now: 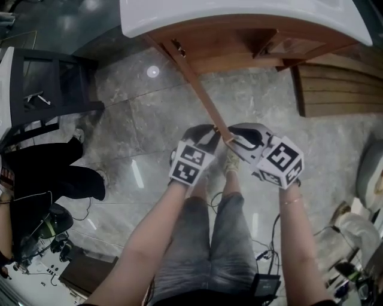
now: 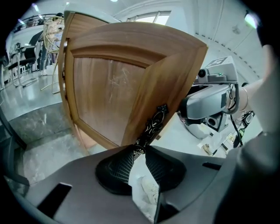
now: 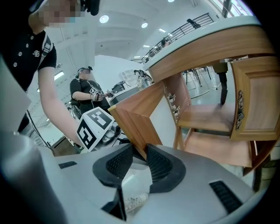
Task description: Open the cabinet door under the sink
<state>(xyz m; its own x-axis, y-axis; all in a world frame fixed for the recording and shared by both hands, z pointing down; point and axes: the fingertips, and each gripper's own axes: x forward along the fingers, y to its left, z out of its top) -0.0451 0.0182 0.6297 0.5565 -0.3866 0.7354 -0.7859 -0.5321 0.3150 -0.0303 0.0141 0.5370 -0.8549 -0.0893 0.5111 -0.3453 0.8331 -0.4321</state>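
The wooden cabinet door under the white sink stands swung far out and shows edge-on from above. My left gripper is at its free end. In the left gripper view, the left gripper is shut on the lower end of the ornate black door handle. My right gripper meets the same end from the other side. There, the right gripper pinches the door's wooden edge. The cabinet's inside shelf lies open to view.
The cabinet's second door stays shut at the right with its own handle. A black chair and a person in black are at the left. Wooden slats lie at the right, and my own legs are below.
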